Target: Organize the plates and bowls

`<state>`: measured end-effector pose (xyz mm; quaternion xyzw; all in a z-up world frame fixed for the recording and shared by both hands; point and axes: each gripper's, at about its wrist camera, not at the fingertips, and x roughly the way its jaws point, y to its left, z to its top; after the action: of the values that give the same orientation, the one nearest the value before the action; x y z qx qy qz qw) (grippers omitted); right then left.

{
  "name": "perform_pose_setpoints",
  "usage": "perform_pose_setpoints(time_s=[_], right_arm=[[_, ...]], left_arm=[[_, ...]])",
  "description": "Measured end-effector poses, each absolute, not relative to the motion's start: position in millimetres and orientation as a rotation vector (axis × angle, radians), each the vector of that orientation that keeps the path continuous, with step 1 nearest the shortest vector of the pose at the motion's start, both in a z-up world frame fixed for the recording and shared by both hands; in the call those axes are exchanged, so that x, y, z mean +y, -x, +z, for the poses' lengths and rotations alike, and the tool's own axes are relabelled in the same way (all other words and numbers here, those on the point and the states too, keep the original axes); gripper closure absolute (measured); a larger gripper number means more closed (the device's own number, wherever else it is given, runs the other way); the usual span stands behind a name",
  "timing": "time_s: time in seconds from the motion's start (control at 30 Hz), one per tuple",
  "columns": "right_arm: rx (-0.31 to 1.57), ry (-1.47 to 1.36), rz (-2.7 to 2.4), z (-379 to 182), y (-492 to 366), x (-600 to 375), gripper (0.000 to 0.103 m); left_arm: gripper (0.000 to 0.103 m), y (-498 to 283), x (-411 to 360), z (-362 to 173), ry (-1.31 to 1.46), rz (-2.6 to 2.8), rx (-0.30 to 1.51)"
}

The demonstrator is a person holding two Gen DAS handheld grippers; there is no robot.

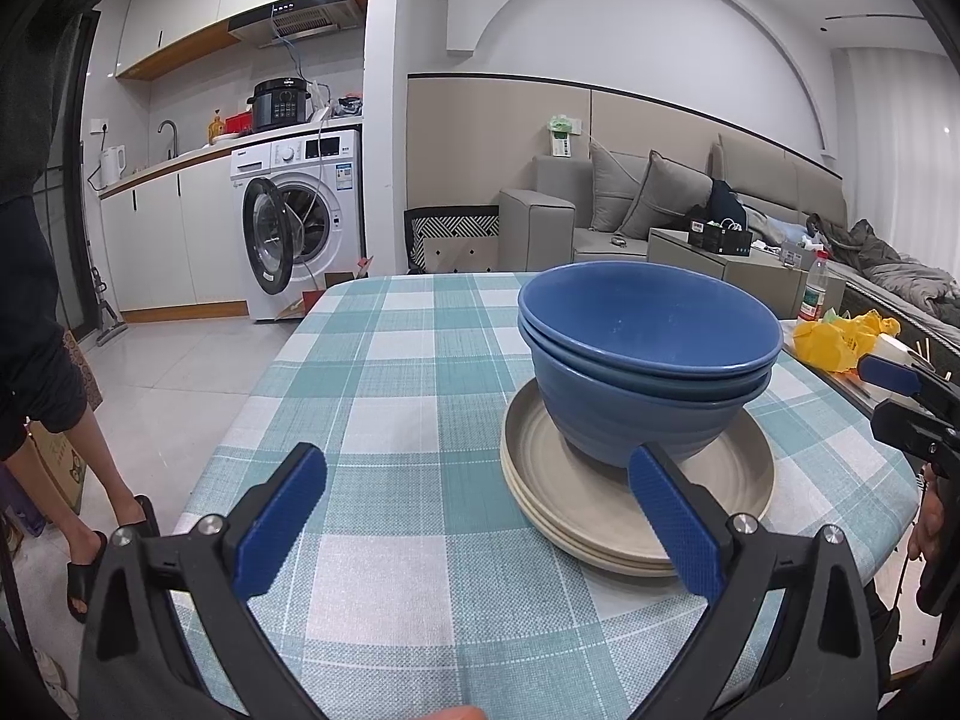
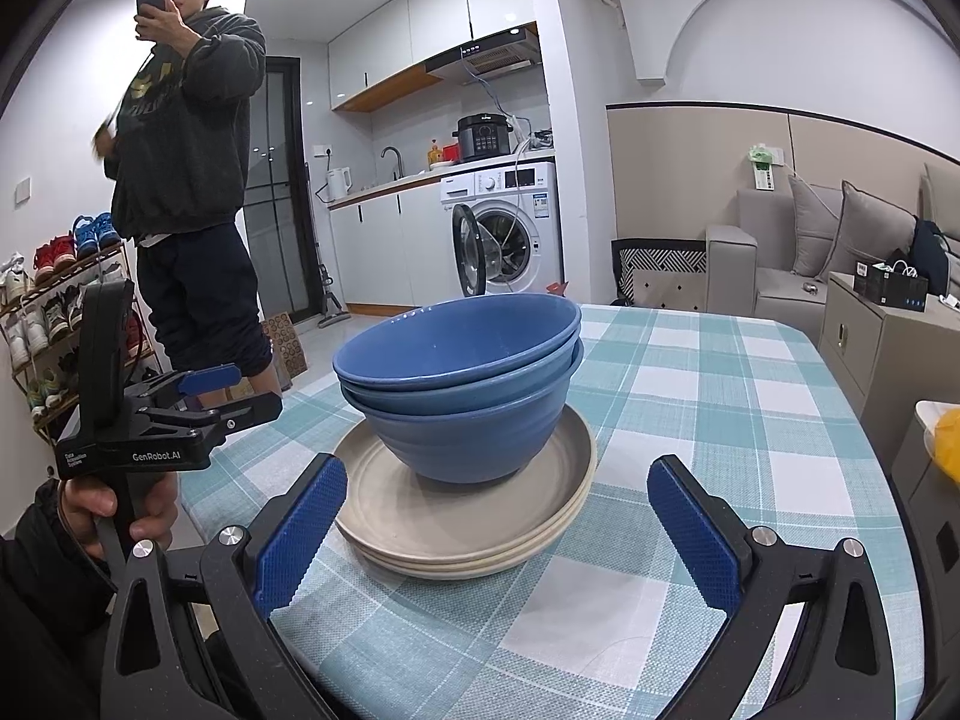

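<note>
Bowls (image 1: 648, 360) nested on plates (image 1: 636, 498): sole obstacle on table (image 1: 384, 372). Cloth left of, behind and in front of stack bare. Yellow bag (image 1: 840, 339) beyond stack's right.

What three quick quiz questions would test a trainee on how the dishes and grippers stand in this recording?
1. True or false: the blue bowls sit nested on top of the stack of beige plates.
2. Is either the left gripper or the right gripper holding a dish?
3. What covers the table? A) bare wood B) checked tablecloth C) plain white sheet

Key:
1. True.
2. No; both are open, apart from the dishes and holding nothing.
3. B.
</note>
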<state>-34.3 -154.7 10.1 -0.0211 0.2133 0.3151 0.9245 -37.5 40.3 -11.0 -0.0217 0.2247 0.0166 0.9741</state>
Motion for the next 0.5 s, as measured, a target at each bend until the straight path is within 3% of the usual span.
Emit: perform_pose_setpoints(time_s=[0.5], right_arm=[[0.436,0.043,0.648,10.0,34.2,-153.7,0.001]], left_arm=[[0.001,38.7,40.4,-9.3,0.040,0.034,0.450]])
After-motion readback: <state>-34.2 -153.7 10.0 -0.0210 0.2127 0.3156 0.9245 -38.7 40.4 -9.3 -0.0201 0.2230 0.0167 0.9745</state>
